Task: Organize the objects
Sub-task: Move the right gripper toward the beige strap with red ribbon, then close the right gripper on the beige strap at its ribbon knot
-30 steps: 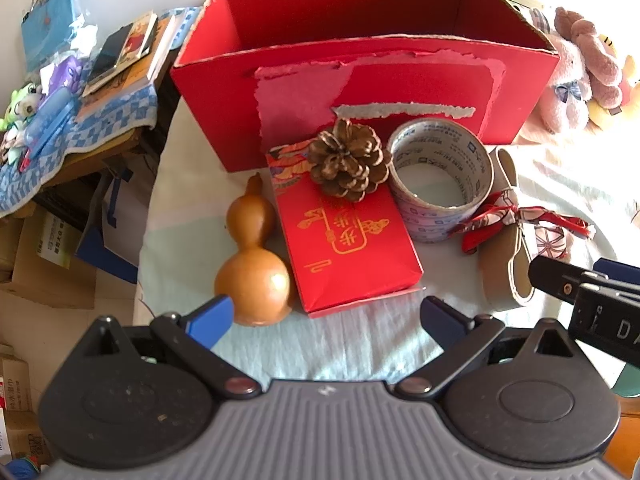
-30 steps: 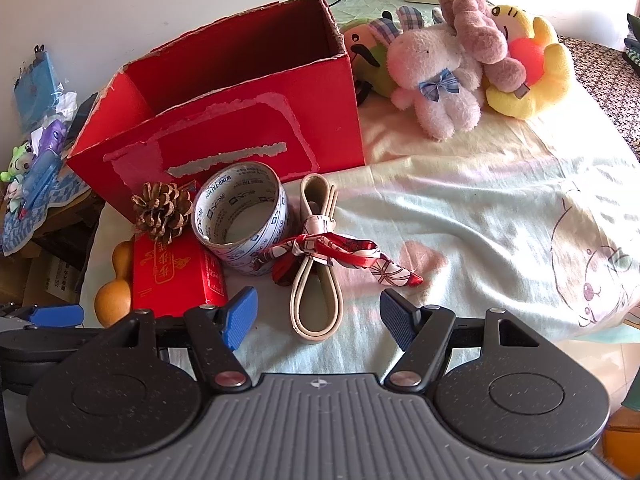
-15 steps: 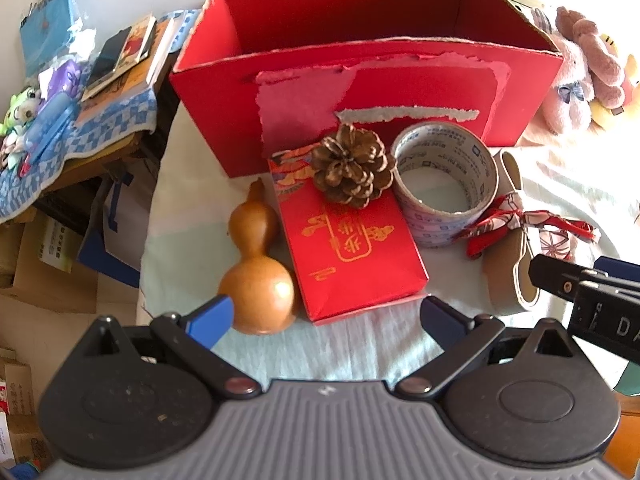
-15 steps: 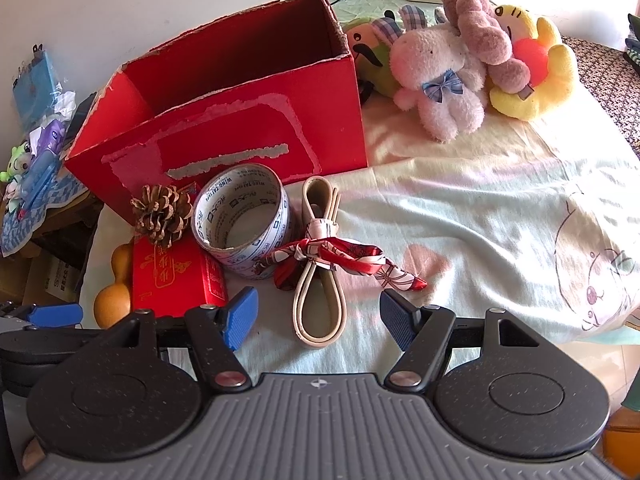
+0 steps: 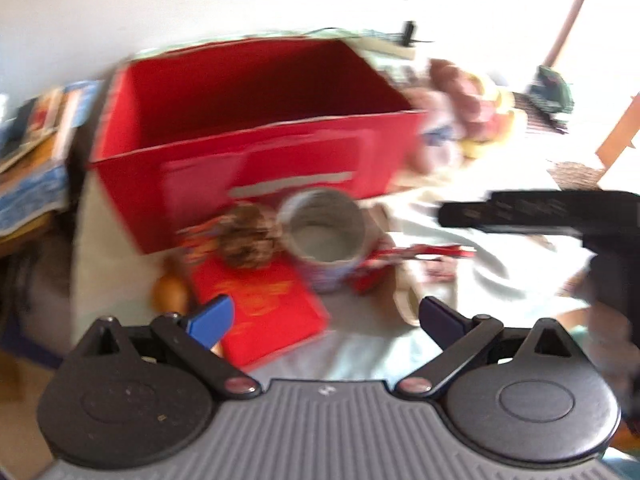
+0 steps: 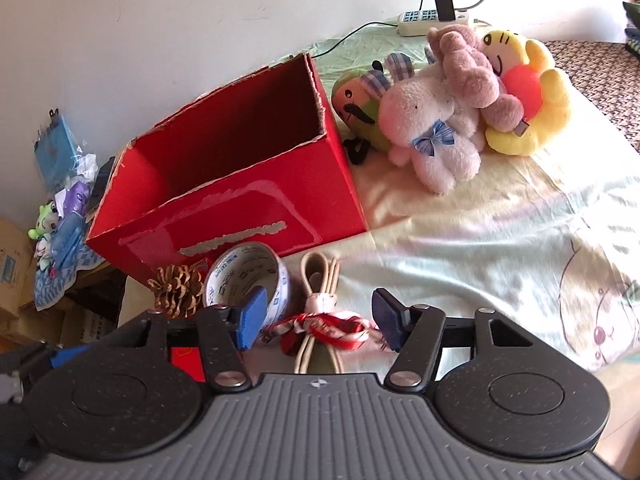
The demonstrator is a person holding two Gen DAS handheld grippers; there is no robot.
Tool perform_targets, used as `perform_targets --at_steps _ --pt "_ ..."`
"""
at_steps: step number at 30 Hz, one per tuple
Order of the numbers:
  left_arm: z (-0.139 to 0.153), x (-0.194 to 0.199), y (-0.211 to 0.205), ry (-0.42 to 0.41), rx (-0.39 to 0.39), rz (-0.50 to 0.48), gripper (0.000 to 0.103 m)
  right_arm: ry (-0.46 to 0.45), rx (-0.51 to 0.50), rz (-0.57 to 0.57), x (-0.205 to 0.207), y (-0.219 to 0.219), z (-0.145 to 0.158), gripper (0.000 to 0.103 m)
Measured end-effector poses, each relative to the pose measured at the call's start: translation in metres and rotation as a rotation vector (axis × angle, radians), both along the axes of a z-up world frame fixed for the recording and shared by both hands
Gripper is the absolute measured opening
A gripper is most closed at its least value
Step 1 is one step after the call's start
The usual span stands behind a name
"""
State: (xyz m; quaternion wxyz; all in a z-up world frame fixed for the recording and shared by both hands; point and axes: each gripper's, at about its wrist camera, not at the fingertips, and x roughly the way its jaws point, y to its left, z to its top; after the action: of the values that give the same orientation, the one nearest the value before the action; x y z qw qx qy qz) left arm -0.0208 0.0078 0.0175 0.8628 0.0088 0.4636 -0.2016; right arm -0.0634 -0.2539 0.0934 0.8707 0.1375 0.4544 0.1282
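An open red cardboard box [image 6: 224, 184] [image 5: 256, 136] stands at the back of the bed. In front of it lie a pine cone [image 6: 176, 290] [image 5: 248, 240], a tape roll [image 6: 244, 276] [image 5: 326, 232], a red packet [image 5: 260, 308], a brown gourd [image 5: 170, 292] and a beige belt tied with a red patterned scarf [image 6: 320, 326]. My right gripper [image 6: 320, 316] is open, its fingers either side of the scarf knot, just above it. My left gripper [image 5: 326, 316] is open over the packet's near corner; its view is motion-blurred.
Plush toys [image 6: 448, 120] lie right of the box, a power strip [image 6: 432, 22] behind them. A cluttered side table [image 6: 60, 216] and cardboard boxes [image 6: 12, 268] stand left of the bed. The right gripper's body [image 5: 540, 212] crosses the left wrist view at right.
My right gripper has moved forward and down over the scarf-tied belt. My left gripper has swung rightward and tilted up fast, blurring its view. Nothing on the bed has moved.
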Motion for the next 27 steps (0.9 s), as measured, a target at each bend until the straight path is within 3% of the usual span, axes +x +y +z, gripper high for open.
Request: perform_targets --at_steps 5,11,21,27 --pt "-0.009 0.007 -0.029 0.029 -0.081 -0.084 0.094 0.082 0.055 0.092 0.023 -0.008 -0.014 0.051" --pt "-0.032 0.022 -0.072 0.103 -0.064 -0.116 0.081 0.174 0.068 0.240 0.047 -0.004 -0.034 0.050" --pt "-0.078 0.058 -0.104 0.250 0.005 0.022 0.051 0.337 0.152 0.361 0.077 0.000 -0.061 0.047" --pt "-0.085 0.065 -0.110 0.270 0.038 0.091 0.041 0.411 0.174 0.395 0.081 0.004 -0.062 0.043"
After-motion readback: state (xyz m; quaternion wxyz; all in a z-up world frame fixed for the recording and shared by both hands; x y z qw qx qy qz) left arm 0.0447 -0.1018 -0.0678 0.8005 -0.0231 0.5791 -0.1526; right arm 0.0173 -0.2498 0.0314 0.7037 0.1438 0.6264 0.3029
